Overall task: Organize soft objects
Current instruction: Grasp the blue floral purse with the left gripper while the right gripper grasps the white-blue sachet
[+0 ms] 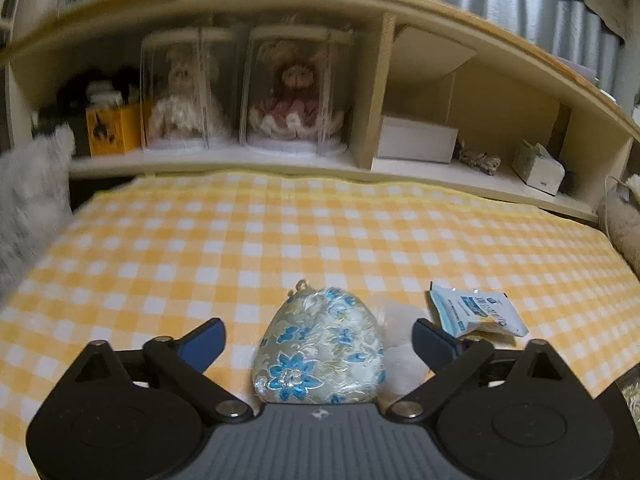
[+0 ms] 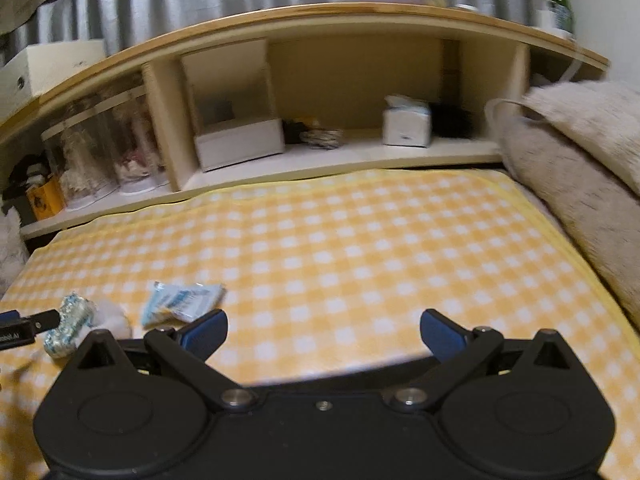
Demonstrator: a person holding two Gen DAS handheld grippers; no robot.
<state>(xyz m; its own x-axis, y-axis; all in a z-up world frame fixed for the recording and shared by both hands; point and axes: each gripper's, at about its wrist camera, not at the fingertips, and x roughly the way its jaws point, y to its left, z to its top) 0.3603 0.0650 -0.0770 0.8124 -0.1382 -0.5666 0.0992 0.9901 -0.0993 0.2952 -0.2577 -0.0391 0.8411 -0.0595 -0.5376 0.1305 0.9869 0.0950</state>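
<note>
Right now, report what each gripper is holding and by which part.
Nothing is held. The left gripper stands open around the floral pouch, its fingers clear of both sides. The right gripper is open over bare checked cloth.

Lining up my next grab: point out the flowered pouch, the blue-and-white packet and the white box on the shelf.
Flowered pouch (image 1: 320, 352): left wrist view, middle of its embroidered face.
Blue-and-white packet (image 1: 476, 314): left wrist view, centre of its printed side.
White box (image 1: 416, 140): left wrist view, its front wall.

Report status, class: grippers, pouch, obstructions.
Left gripper open, straddling floral pouch, pads clear. Right gripper open, empty, over checked cloth. Blue-white packet lies beside pouch; nothing blocking.
</note>
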